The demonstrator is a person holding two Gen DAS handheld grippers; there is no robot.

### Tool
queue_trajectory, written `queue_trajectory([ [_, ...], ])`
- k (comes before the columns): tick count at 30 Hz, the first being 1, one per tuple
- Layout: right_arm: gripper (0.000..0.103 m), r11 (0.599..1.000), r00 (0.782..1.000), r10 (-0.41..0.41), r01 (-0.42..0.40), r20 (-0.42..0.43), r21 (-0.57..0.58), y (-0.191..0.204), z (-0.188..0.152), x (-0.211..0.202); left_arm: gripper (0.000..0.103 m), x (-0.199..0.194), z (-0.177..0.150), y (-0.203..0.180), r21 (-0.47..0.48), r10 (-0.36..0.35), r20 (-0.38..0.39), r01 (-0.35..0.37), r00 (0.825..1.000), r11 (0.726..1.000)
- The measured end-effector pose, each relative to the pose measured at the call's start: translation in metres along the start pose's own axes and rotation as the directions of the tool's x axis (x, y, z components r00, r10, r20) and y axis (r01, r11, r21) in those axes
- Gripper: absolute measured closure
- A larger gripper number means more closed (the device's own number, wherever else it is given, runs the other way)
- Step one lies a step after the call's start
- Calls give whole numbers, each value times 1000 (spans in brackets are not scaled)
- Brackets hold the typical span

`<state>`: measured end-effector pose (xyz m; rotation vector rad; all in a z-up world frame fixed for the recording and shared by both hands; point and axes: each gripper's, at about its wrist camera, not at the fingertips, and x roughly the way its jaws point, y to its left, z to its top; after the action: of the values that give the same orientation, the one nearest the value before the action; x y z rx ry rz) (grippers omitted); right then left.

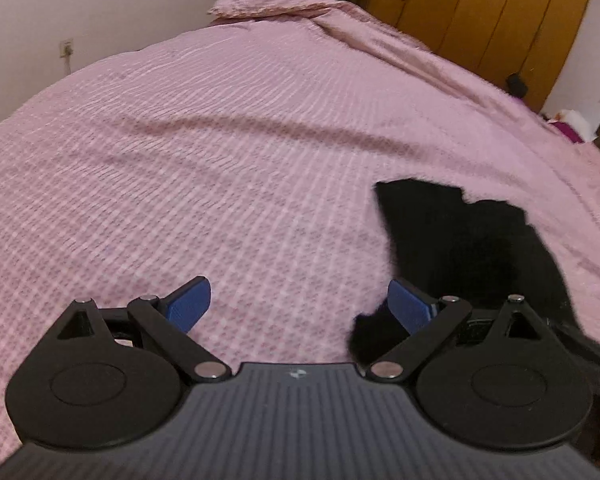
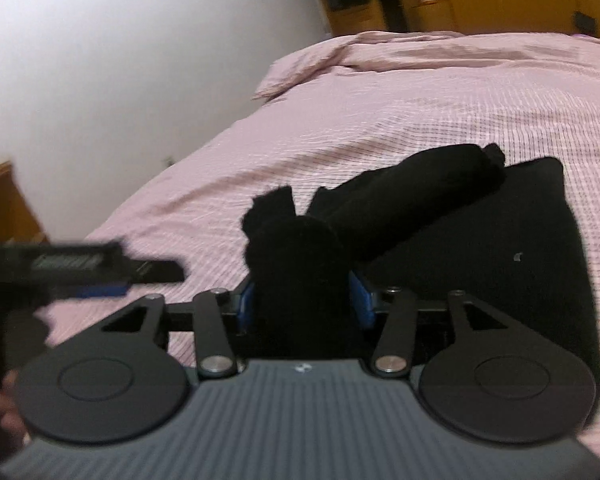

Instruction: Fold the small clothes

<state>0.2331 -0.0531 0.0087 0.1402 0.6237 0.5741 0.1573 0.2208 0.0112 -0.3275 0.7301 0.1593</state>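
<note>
A black garment (image 1: pixel 468 248) lies on the pink checked bedspread (image 1: pixel 228 160), to the right in the left wrist view. My left gripper (image 1: pixel 299 304) is open and empty, its blue right pad (image 1: pixel 410 306) at the garment's left edge. In the right wrist view my right gripper (image 2: pixel 302 300) is shut on a bunched part of the black garment (image 2: pixel 296 256), lifted off the bed. A rolled black part (image 2: pixel 412 200) lies over a flat black part (image 2: pixel 520 264). The left gripper (image 2: pixel 80 276) shows blurred at the left.
A pink pillow (image 1: pixel 268 2) lies at the head of the bed. A wooden wardrobe (image 1: pixel 492 12) stands behind it, a white wall (image 1: pixel 60 12) with a socket to the left. A wooden piece of furniture (image 2: pixel 4 204) stands left of the bed.
</note>
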Motion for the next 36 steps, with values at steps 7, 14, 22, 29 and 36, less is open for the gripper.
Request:
queue_trajectory([
  [7, 52, 1000, 1000, -4, 4, -13, 23, -21, 31, -33, 6, 10, 9, -27, 4, -140, 28, 140, 990, 990],
  [14, 49, 989, 993, -97, 104, -63, 104, -44, 74, 23, 7, 25, 9, -34, -25, -171, 38, 172, 984, 985],
  [22, 45, 951, 952, -271, 287, -143, 113, -29, 81, 111, 7, 27, 3, -18, -32, -157, 17, 158, 987, 987],
  [29, 95, 955, 968, -250, 249, -9, 159, -38, 71, 89, 7, 20, 10, -18, 11, -155, 33, 155, 987, 988],
  [36, 95, 925, 933, -305, 242, 192, 293, -72, 27, 3, 7, 24, 28, -40, 64, -224, 39, 221, 974, 973],
])
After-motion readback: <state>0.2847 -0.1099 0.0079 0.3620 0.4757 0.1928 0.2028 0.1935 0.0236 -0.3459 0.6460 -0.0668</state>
